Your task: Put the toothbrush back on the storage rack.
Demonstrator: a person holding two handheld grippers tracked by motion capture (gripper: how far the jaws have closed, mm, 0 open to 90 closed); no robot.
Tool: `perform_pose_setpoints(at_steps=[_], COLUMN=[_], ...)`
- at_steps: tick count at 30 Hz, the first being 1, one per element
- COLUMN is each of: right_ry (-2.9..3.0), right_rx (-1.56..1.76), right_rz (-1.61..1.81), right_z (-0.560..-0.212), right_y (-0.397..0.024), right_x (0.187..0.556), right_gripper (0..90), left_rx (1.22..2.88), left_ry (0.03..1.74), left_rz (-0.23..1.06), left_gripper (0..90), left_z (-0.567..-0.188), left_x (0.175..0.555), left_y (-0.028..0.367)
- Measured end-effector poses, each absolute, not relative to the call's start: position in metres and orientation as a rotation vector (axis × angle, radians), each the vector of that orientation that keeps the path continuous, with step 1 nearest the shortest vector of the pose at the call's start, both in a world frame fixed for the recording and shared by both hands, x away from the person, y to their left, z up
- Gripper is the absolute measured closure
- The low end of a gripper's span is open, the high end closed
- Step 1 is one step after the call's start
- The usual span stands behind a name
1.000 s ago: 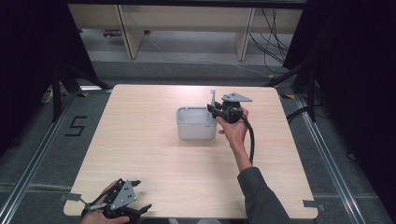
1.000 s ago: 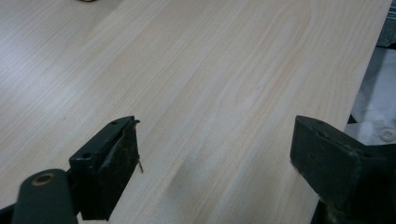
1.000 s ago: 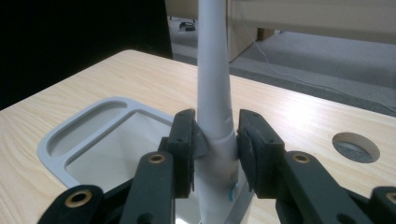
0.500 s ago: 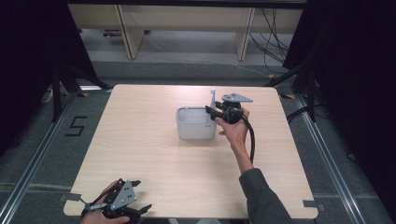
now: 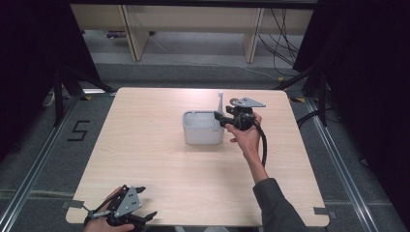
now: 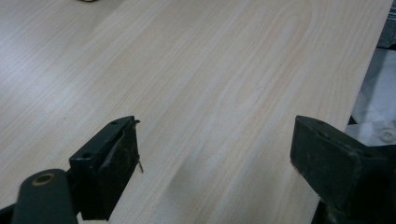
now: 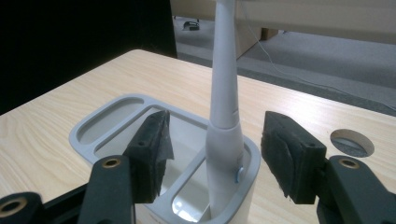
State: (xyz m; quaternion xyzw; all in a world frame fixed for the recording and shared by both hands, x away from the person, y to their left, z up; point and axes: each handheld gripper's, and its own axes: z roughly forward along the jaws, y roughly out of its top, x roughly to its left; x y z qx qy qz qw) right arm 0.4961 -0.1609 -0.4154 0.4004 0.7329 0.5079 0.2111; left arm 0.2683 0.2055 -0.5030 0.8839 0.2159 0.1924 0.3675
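The right claw stood half open, its jaws having just been opening, with the white electric toothbrush upright between them and neither pad pressing on it. The toothbrush stood in the near compartment of the grey holder, just ahead of the claw. Well apart, the left claw hung wide open over bare tabletop, apparently holding nothing.
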Motion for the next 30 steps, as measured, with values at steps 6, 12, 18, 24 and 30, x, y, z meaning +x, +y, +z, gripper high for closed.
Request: perform_pose_setpoints(at_steps=[6, 12, 18, 24, 30], right_ry=[2.048, 2.059, 2.053, 2.048, 2.065], right_rx=[1.106, 1.092, 1.089, 1.085, 1.052], right_rz=[1.399, 1.398, 1.423, 1.439, 1.435], right_z=[-0.413, -0.413, -0.414, -0.415, -0.414], right_y=[-0.165, -0.169, -0.170, -0.168, -0.168], right_x=[0.489, 0.480, 0.473, 0.466, 0.463], right_gripper=[41.4, 39.5, 37.4, 35.8, 35.0], left_rx=[2.269, 2.271, 2.272, 2.277, 2.275], left_ry=[0.556, 0.555, 0.551, 0.552, 0.546], left_rz=[0.495, 0.496, 0.496, 0.495, 0.487], left_gripper=[14.8, 14.8, 14.8, 14.8, 14.8], left_z=[-0.503, -0.503, -0.503, -0.503, -0.502], left_x=[0.268, 0.268, 0.268, 0.268, 0.268], left_y=[0.205, 0.205, 0.205, 0.205, 0.205])
